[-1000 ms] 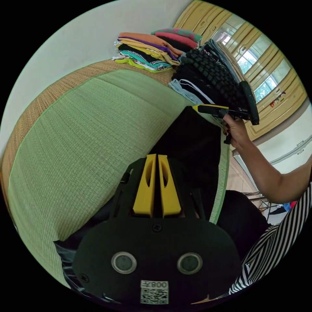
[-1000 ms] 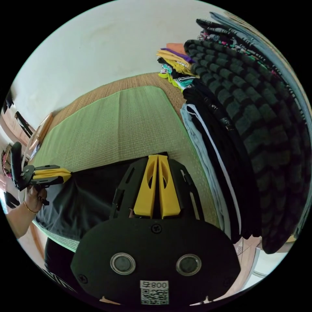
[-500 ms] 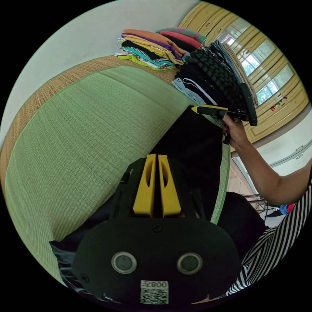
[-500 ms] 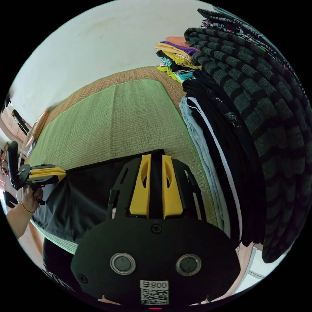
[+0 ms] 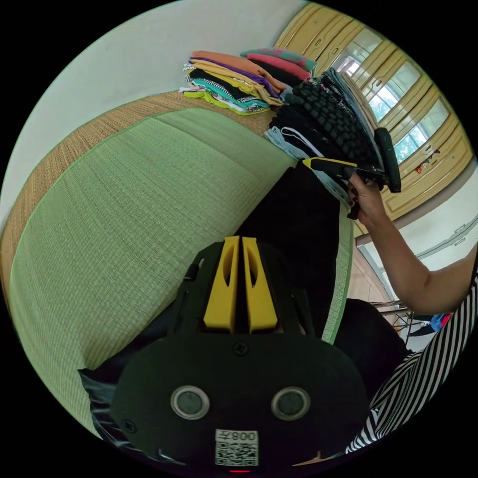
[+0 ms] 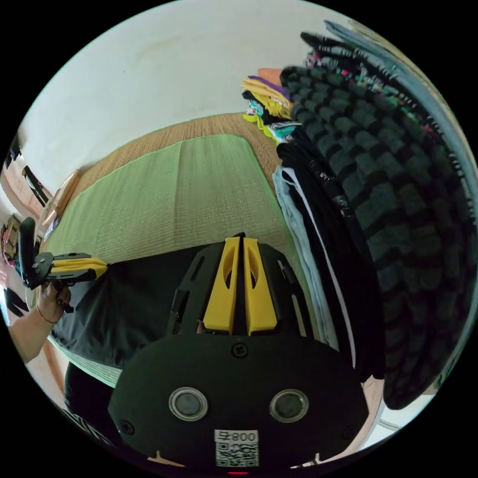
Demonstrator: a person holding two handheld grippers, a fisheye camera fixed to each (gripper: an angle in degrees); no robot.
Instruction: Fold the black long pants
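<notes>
The black long pants (image 5: 298, 224) lie stretched across the near edge of a green woven mat (image 5: 124, 199). In the left gripper view my left gripper (image 5: 238, 240) has its yellow jaws together, shut on one end of the cloth. In the same view, the right gripper (image 5: 312, 162) pinches the far corner, held by a hand (image 5: 366, 199). In the right gripper view my right gripper (image 6: 238, 240) is shut on the top edge of the pants (image 6: 134, 303). There the left gripper (image 6: 102, 269) holds the other corner, and the cloth is taut between the two.
A tall pile of dark folded clothes (image 6: 373, 199) stands close to the right gripper. A colourful folded stack (image 5: 234, 79) sits behind it by the wall. A brown mat (image 6: 209, 127) borders the green mat (image 6: 189, 189). A striped sleeve (image 5: 423, 378) shows at lower right.
The right gripper's jaws stood apart half a second ago and are together again now on the pants edge. The left gripper has stayed shut. Both views shifted slightly.
</notes>
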